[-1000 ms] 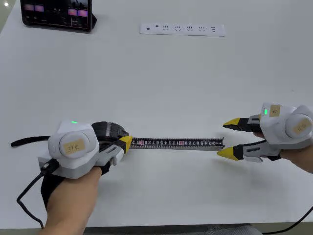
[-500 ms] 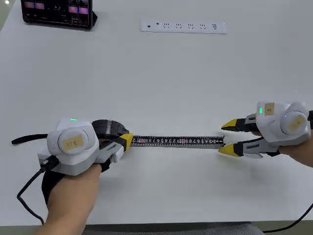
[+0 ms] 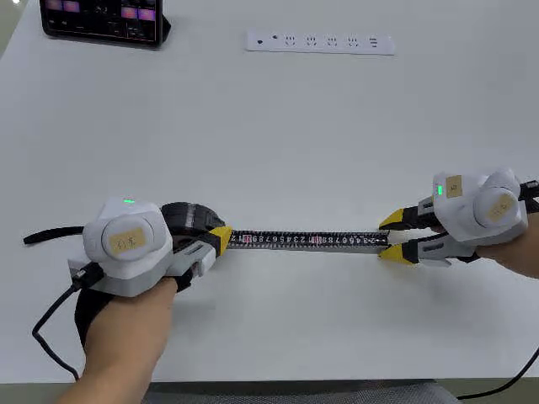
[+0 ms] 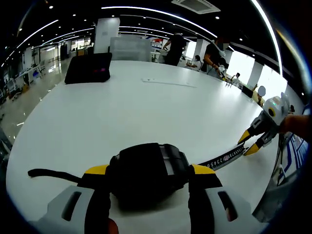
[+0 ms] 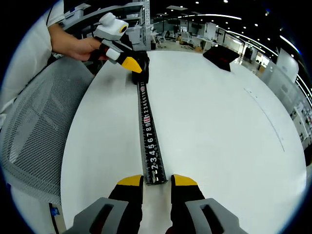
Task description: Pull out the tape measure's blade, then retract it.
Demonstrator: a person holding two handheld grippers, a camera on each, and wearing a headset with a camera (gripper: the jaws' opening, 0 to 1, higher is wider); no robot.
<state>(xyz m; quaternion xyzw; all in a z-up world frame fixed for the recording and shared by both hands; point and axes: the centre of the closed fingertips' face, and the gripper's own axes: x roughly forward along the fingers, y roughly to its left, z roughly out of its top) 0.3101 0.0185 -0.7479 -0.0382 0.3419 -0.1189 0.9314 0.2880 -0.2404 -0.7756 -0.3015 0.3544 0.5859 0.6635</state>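
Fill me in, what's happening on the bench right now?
A person holds tongs in each hand. The left tongs clamp the black tape measure on the white table. Its blade lies pulled out flat toward the right tongs, whose yellow tips straddle the blade's free end. Whether they actually pinch it is unclear. So the blade is out and not yet retracted.

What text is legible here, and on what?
"2 3 4 5 6 7 8 9": tape blade, digits repeating.
Tan stickers on left claw and right claw: handwriting blurred, unreadable.
Tablet screen, power strip markings: too small.
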